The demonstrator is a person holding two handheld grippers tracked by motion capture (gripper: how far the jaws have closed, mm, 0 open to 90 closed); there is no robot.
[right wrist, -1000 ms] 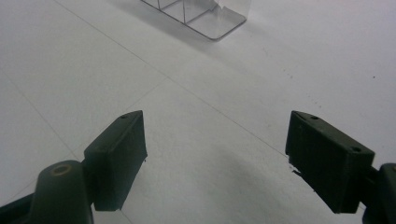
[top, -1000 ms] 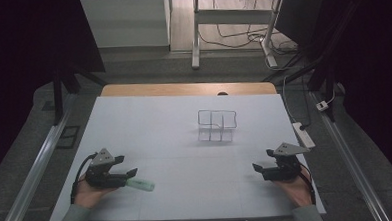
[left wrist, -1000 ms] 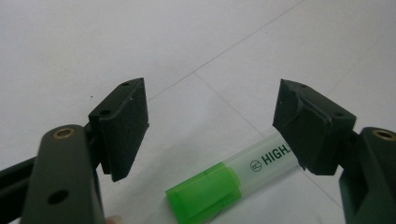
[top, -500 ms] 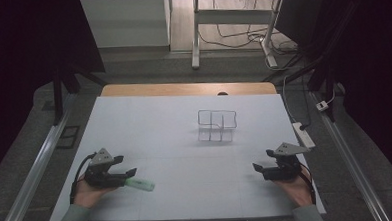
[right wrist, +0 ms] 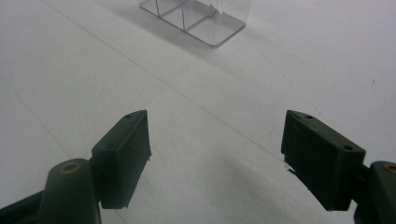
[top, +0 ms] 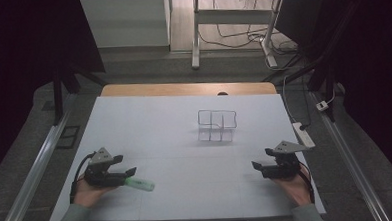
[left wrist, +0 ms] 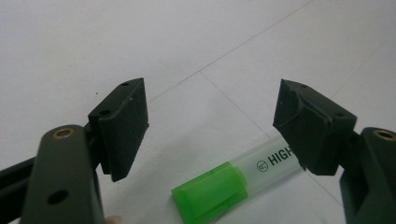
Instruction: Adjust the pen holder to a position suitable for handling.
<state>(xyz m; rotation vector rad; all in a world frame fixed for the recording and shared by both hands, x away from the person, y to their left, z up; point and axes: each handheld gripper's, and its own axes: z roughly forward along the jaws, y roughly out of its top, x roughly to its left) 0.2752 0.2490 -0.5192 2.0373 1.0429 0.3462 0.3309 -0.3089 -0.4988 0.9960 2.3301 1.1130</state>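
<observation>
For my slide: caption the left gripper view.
Open left gripper poised over a green-capped highlighter lying on the white table.

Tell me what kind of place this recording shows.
Probably a lab or workshop recording station: a white-covered table in a dark room, floor cables, a power strip, and hand-held grippers at a highlighter.

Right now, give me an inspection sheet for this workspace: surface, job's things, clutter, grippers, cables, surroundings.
Surface: white table top, faint seam lines, wooden strip at the far edge.
Job's things: green highlighter lying flat between the left jaws, not gripped; clear divided organizer mid-table, upright.
Clutter: nothing seen.
Grippers: left gripper open over the highlighter; right gripper open, holding nothing.
Cables: power strip at the right table edge; loose cables on the floor beyond.
Surroundings: dark, desk legs behind.
</observation>
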